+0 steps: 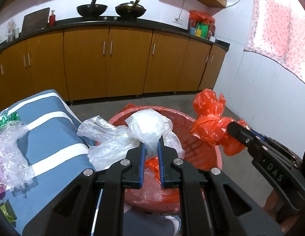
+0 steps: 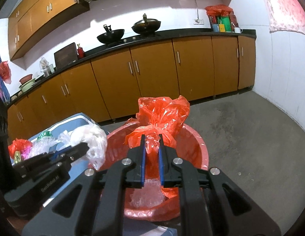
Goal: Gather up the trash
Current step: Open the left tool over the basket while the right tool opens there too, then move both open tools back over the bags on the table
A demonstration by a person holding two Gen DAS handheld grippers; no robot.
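Note:
My left gripper [image 1: 152,140] is shut on a clear plastic bag [image 1: 146,127], held over the red bin [image 1: 203,157]. In the right wrist view that gripper [image 2: 84,147] and its clear bag [image 2: 89,135] show at the left. My right gripper [image 2: 152,137] is shut on a crumpled red plastic bag [image 2: 164,114], also above the red bin [image 2: 199,149]. From the left wrist view, the right gripper [image 1: 231,126] comes in from the right with the red bag [image 1: 209,118]. Bubble wrap [image 2: 146,194] and red plastic lie inside the bin.
A blue surface with white stripes [image 1: 52,125] lies left of the bin, bearing bubble wrap [image 1: 12,149] and shiny green wrappers [image 1: 8,118]. Orange cabinets [image 1: 128,63] under a black counter with two woks [image 1: 130,9] run along the back. Grey floor [image 2: 250,137] spreads to the right.

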